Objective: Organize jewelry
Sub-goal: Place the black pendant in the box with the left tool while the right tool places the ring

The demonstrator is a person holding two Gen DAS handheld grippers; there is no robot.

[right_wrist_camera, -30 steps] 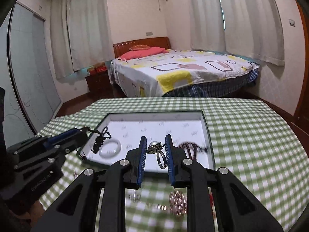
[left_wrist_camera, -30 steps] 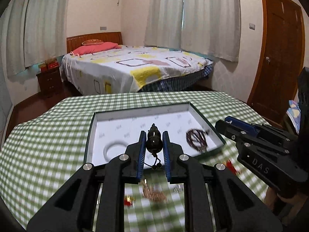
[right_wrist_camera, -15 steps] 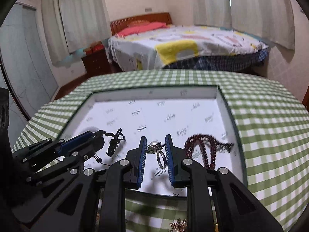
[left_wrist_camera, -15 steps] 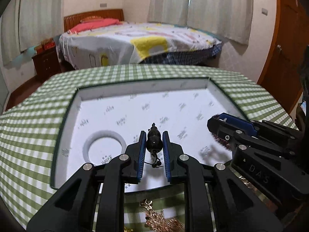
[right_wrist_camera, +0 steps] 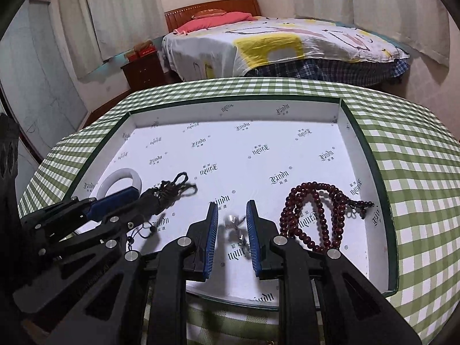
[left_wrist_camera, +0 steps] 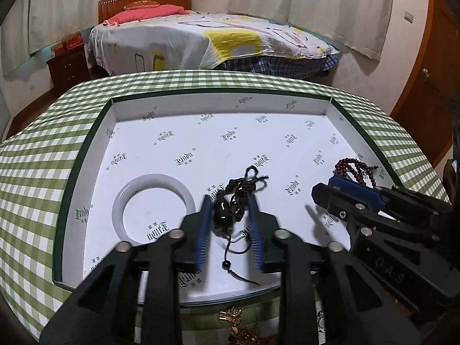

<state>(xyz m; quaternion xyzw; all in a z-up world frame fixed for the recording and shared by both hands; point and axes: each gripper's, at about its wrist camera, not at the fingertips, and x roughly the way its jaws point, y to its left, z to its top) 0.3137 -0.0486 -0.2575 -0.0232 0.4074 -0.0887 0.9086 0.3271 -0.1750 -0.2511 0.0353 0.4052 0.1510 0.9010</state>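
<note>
Your left gripper (left_wrist_camera: 228, 205) stands with its jaws spread, and the black cord necklace (left_wrist_camera: 233, 198) lies loose between them on the white floor of the tray (left_wrist_camera: 86, 155), its cord tail trailing back toward the near rim. Just to its left sits the white bangle (left_wrist_camera: 153, 208), near the tray's left wall but not touching it. Your right gripper (right_wrist_camera: 230, 214) is parted too — the silver ring (right_wrist_camera: 234, 227) lies blurred on the tray floor in the gap, touching neither pad as far as can be told. The dark red bead strand (right_wrist_camera: 316, 215) lies coiled just right of that gripper, its tassel end close to the right wall. The far half of the tray is bare patterned paper up to the far wall — the widest open room. Both grippers reach in over the near rim, side by side, near each other. On the checked bench (left_wrist_camera: 37, 155) in front of the near rim lies a gold piece (left_wrist_camera: 238, 326).
</note>
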